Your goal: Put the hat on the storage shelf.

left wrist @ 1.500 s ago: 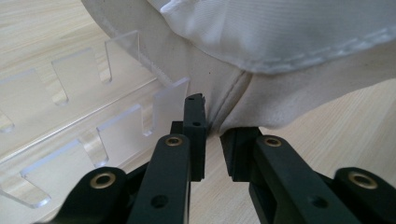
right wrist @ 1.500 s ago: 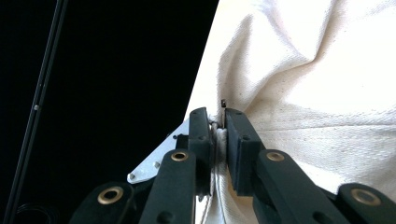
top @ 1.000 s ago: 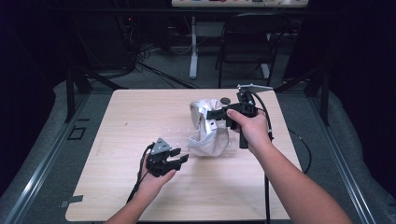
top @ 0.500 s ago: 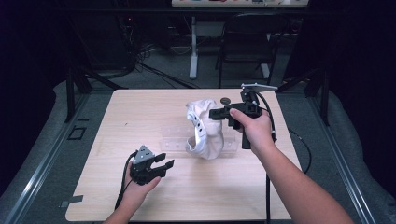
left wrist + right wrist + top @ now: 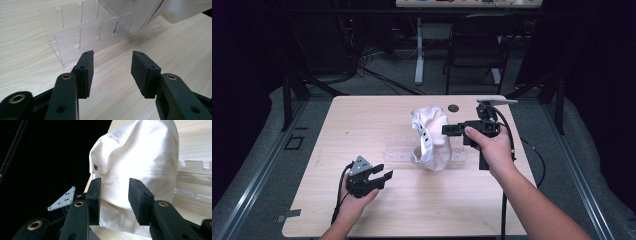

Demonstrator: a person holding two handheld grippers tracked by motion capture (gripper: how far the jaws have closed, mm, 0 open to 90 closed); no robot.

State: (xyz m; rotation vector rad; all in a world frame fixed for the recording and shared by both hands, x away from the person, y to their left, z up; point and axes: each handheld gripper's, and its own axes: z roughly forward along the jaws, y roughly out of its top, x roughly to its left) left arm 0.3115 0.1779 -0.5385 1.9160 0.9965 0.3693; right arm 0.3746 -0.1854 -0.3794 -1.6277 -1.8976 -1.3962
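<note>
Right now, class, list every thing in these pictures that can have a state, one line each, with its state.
White cap: upright, resting on the rack.
Clear slotted rack: standing on the table, front slots empty.
Left gripper: open, holding nothing.
Right gripper: open, jaws at the cap.

Left tool (image 5: 381, 178): withdrawn from white cap (image 5: 432, 137) toward near surface edge. Right tool (image 5: 447, 130): barely shifted at cap.

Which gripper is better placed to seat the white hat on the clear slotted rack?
Right. The right gripper is at the white hat over the clear rack; the left gripper sits open and apart.
</note>
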